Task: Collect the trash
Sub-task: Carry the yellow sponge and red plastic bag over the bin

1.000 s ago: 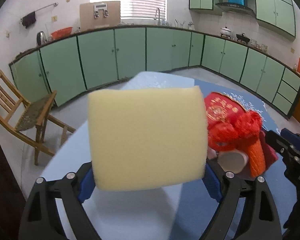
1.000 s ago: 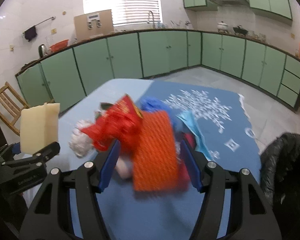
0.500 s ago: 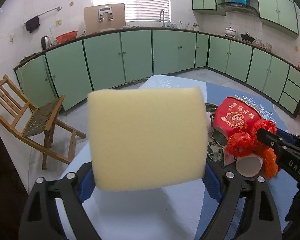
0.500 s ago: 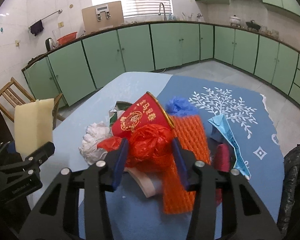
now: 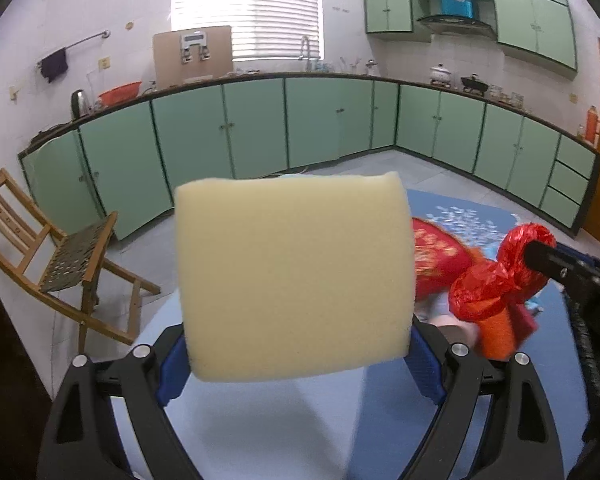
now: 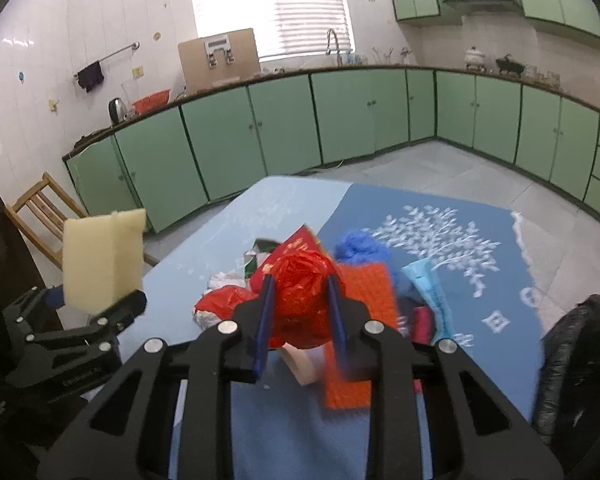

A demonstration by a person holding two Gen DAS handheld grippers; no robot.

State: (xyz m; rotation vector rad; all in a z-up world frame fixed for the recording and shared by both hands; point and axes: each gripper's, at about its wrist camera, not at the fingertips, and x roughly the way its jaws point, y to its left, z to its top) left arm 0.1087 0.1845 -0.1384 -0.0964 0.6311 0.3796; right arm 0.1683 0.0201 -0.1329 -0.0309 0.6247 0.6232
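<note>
Trash pile (image 6: 356,280) sits mid-worktop (image 6: 284,432) on the blue cloth. Right tool (image 6: 300,300), jaws just closing, is clenched on a crumpled red plastic bag (image 6: 300,300) above the pile. Left tool (image 5: 296,344), left of the pile, grasps a pale yellow foam block (image 5: 292,276).

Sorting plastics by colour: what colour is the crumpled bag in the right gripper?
Red; the bag shows best in the right wrist view.

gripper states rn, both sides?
Left gripper: shut on the yellow foam block.
Right gripper: jaws have just been closing, now shut on the red plastic bag.
</note>
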